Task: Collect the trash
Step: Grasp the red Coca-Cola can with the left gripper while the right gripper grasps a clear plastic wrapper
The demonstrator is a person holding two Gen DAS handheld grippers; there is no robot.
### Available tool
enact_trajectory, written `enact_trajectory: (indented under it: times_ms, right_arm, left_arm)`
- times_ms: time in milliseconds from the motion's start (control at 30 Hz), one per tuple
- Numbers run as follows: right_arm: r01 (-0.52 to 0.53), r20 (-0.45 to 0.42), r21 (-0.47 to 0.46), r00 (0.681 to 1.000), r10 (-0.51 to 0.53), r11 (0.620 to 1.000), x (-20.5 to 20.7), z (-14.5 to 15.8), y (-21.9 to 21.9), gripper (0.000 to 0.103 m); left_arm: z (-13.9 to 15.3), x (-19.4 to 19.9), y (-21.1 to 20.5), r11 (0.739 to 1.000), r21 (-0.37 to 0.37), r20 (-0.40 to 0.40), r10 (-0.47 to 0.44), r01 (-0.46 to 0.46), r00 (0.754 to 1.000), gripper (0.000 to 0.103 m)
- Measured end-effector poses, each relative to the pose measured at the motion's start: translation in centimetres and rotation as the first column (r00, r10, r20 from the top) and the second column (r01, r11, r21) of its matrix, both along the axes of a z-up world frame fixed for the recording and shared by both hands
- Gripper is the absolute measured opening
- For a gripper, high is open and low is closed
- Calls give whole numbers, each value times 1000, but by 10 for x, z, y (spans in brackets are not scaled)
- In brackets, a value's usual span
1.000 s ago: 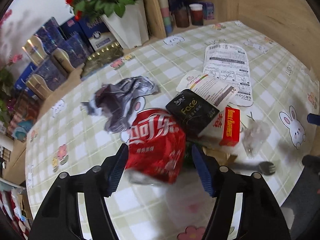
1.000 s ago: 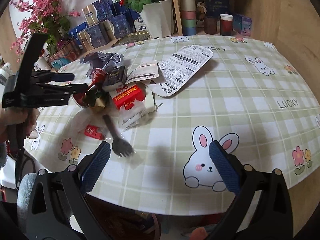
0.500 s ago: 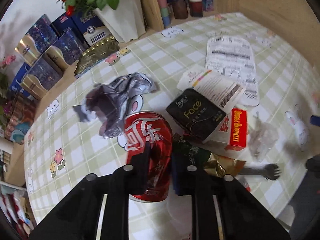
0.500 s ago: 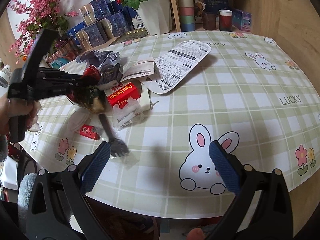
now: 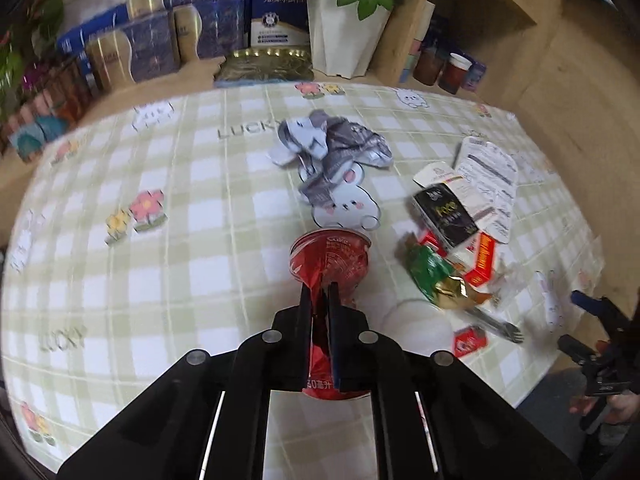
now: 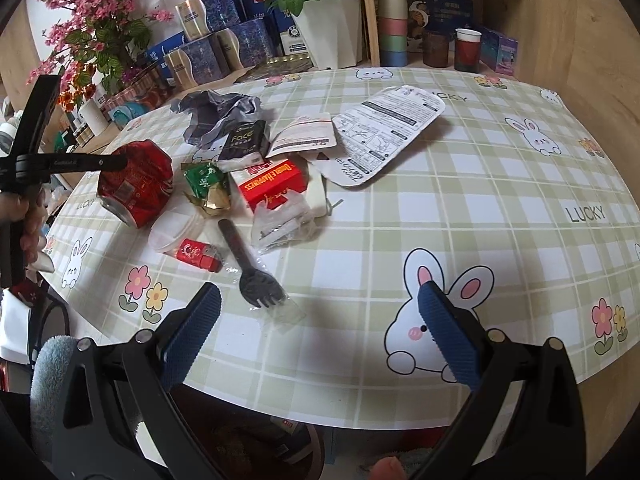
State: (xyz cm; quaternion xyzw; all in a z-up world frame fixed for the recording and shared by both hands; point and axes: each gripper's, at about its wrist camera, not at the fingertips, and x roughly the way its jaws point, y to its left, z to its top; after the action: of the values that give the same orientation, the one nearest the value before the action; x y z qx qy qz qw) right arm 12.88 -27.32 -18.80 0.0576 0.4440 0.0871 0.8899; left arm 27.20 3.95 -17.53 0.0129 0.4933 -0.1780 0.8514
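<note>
Left gripper [image 5: 320,300]: I have it clenched on the crushed red can [image 5: 330,264]; its jaws have just been closing, and the can's flattened side is pinched thin between the pads.
Can, place: it hangs in my grip above the near-left edge of the table [image 6: 500,200], just beside the trash pile; from the right wrist view it looks clear of the cloth.
Right gripper [image 6: 320,324]: released, jaws wide apart, nothing between them, hovering over the near edge.
Near edge: the black plastic fork [image 6: 248,268] lies on its clear wrapper, with a small red packet [image 6: 196,252] and a white lid [image 6: 176,228] to its left.
Pile, further in: a green-and-gold wrapper [image 6: 208,186], a red carton [image 6: 272,184], a black tissue pack [image 6: 244,144] and, behind them, crumpled grey paper [image 6: 220,110].
Far side: a large white printed sheet [image 6: 384,128] lies flat toward the far edge.
Step in hand: carrying the can off to wherever the trash goes; no bin shows in either view.
Doing it well: I judge the hold narrow on thin metal, so I would keep the squeeze firm, move smoothly and avoid rolling the wrist.
Risk: dregs may drip if the open end tips down.
</note>
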Motion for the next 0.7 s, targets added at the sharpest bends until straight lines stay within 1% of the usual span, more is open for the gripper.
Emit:
enact_trajectory:
  times_ms: [33, 167, 233, 300, 367, 433, 467, 533, 567, 633, 700]
  right_arm:
    - [-2, -2, 1, 1000, 2, 1000, 0, 0, 1, 97]
    - [-10, -5, -5, 1000, 10, 1000, -1, 0, 6, 97]
    - [-11, -9, -10, 1000, 11, 1000, -1, -1, 7, 97]
    - [-20, -18, -11, 1000, 19, 1000, -1, -4, 8, 97]
    - [-33, -26, -21, 999, 33, 999, -1, -7, 10, 97]
    - [-52, -29, -25, 998, 51, 998, 0, -9, 12, 97]
    - [-61, -30, -26, 998, 60, 998, 0, -10, 13, 96]
    - [-89, -37, -32, 995, 88, 995, 3, -13, 17, 78]
    - [-108, -47, -37, 993, 106, 993, 6, -15, 20, 66]
    - [-141, -60, -40, 988, 139, 989, 10, -18, 27, 62]
    - [-178, -60, -47, 983, 175, 983, 14, -19, 35, 48]
  left_arm:
    - [-2, -2, -1, 1000, -9, -8, -7, 7, 1000, 9]
    - [-14, -6, -15, 998, 26, -23, -53, 53, 998, 15]
    - [-20, -5, -18, 999, 2, -40, -53, 54, 998, 18]
    - [-25, -5, -18, 999, -31, -53, -46, 44, 998, 18]
    - [-25, -6, -16, 998, -54, -45, -38, 36, 998, 17]
    - [-23, -6, -13, 996, -85, -39, -33, 29, 999, 13]
    - [-19, -8, -12, 996, -87, -22, -27, 25, 999, 12]
    - [-9, -12, -12, 996, -81, 19, -21, 22, 1000, 7]
    - [-4, -14, -12, 997, -75, 34, -19, 21, 999, 7]
    - [6, -20, -11, 998, -59, 73, -23, 28, 997, 7]
    - [14, -28, -10, 998, -48, 101, -25, 30, 995, 7]
